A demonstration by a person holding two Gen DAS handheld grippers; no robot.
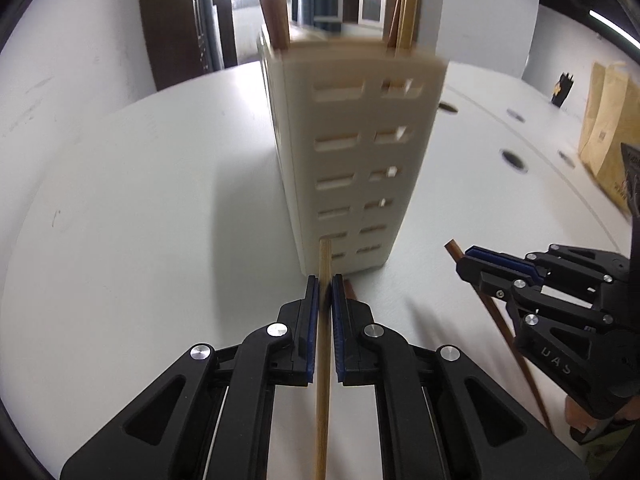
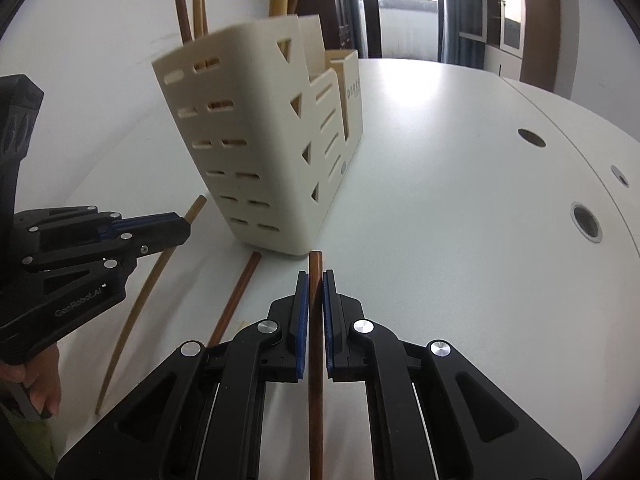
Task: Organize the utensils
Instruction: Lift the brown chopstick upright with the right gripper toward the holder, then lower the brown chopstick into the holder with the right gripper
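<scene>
Two hand-held grippers are at work, each clamped on one chopstick. The left hand-held gripper (image 1: 325,280) has its blue pads pressed against a light bamboo chopstick (image 1: 323,360) that runs straight down the middle of its own view, its tip just short of the cream utensil holder (image 1: 348,168). The right hand-held gripper (image 2: 316,274) grips a darker reddish-brown chopstick (image 2: 315,380) in the same lengthwise way, its tip near the holder's lower corner. Both point downward at a slant toward the white worktop (image 2: 460,240).

A third chopstick (image 2: 236,300), reddish-brown, lies loose on the worktop between the two grippers, close to the holder's base.

The holder stands upright on the worktop, a tall cream plastic caddy with rows of narrow slots on its end wall and triangular cut-outs along its side, divided into several compartments. Several more chopsticks (image 2: 192,12) already stand in it, brown and pale ones, leaning out above the rim; their exact number is hard to tell.

A person's fingers (image 2: 40,392) show beneath the left gripper's handle.
</scene>
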